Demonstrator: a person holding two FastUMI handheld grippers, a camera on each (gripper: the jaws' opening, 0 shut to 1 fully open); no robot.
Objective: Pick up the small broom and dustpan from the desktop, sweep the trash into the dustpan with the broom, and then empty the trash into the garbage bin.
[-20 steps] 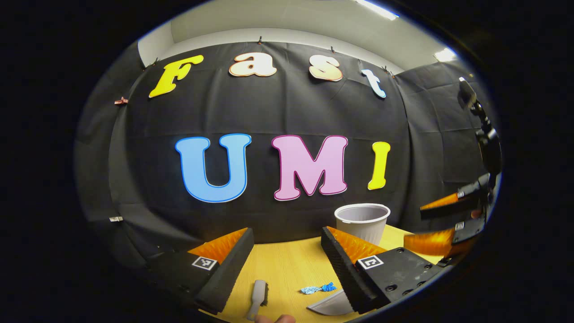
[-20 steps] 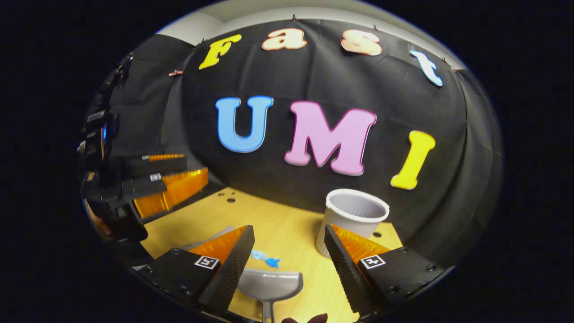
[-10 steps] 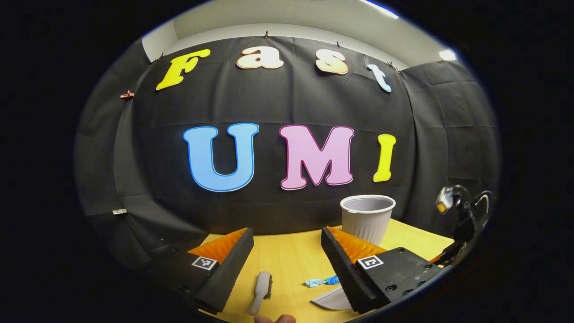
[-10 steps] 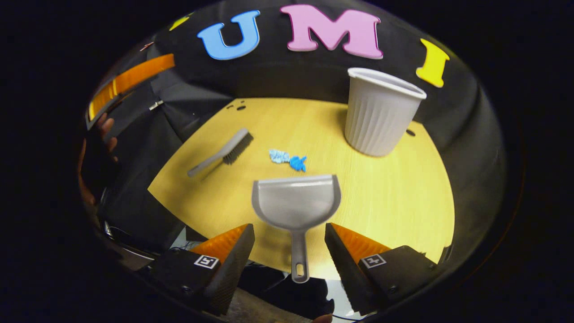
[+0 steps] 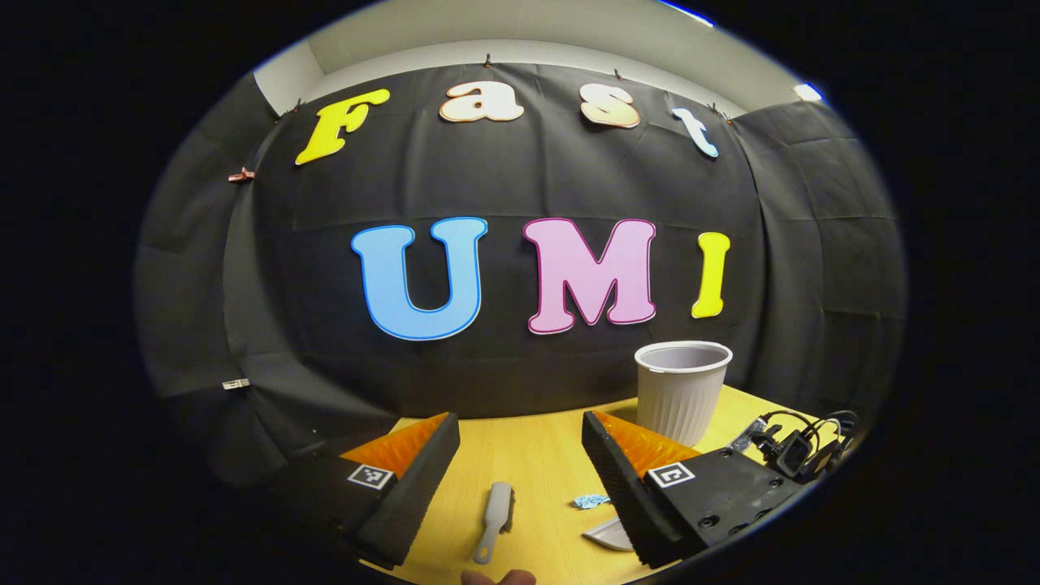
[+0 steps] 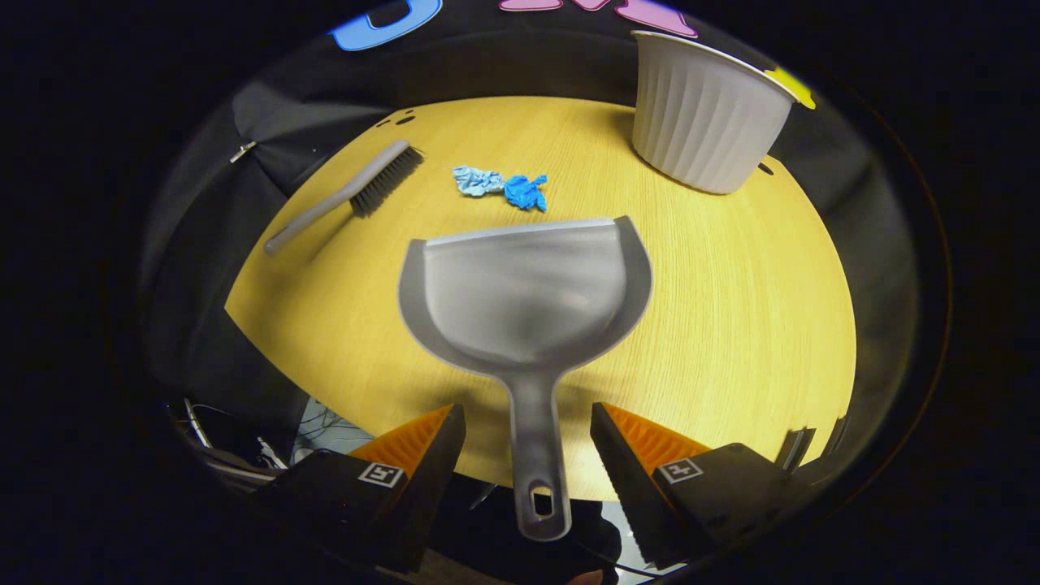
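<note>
The dustpan (image 6: 524, 292) lies flat on the wooden worktop (image 6: 731, 325), its mouth facing the booth wall and its handle reaching past the near edge. In the right gripper view that handle runs between the spread fingers of the right gripper (image 6: 528, 455), which touch nothing. Just beyond the pan's mouth sits the crumpled blue trash (image 6: 501, 185), and to its left the small broom (image 6: 345, 193) lies at a slant, bristles toward the wall. The ribbed garbage bin (image 6: 703, 110) (a white cup shape) stands upright at the far right. In the left gripper view the left gripper (image 5: 520, 463) hangs above the worktop with fingers apart, the broom lying on the wood beneath the gap.
</note>
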